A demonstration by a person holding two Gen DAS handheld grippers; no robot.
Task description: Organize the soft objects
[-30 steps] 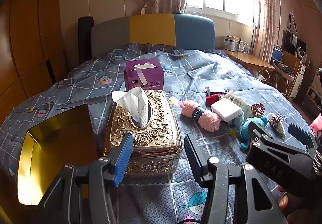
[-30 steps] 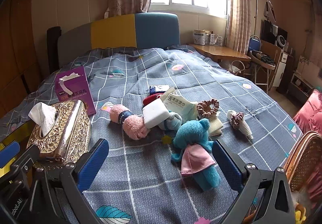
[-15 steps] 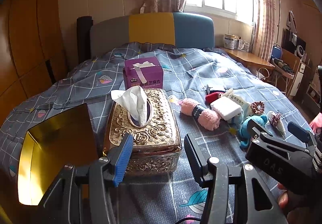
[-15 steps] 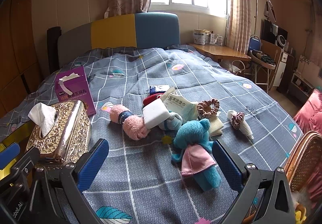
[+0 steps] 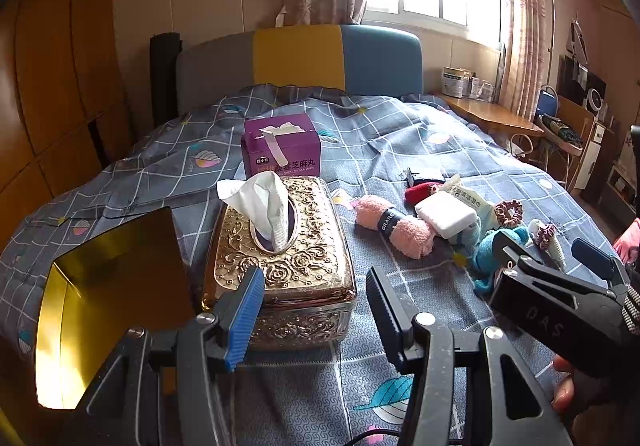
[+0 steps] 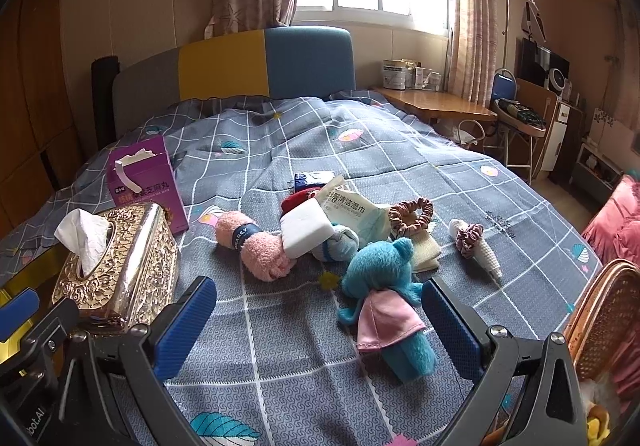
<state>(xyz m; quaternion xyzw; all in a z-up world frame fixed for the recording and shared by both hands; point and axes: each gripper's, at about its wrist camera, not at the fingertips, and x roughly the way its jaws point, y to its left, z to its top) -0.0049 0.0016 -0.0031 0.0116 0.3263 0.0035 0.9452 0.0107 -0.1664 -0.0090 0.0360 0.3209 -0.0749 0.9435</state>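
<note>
No soft object is gripped yet; the step in hand appears to be the approach before the first pick.

The soft objects lie in a loose pile at the centre of the bed (image 6: 460, 181), in the middle of the right wrist view:
- blue plush toy (image 6: 380, 286), lowest in the frame;
- pink rolled towel (image 6: 256, 246), to its left;
- white sponge block (image 6: 304, 230), resting on the pile;
- wet-wipe pack (image 6: 352, 213);
- brown scrunchie (image 6: 412, 211).

The right gripper (image 6: 320, 330) hovers above the bedspread with its jaws wide apart and empty. The plush toy lies between the two blue pads in the picture, but neither pad touches it.

The left gripper (image 5: 316, 310) holds its jaws partly apart and empty, in front of the gold tissue box (image 5: 280, 266) at lower centre of the left view, not touching it.

A wicker basket (image 6: 600, 318) shows at the right edge, a likely destination. The next move probably calls for lowering the right gripper over the plush body and closing gently, since the toy will compress.
</note>
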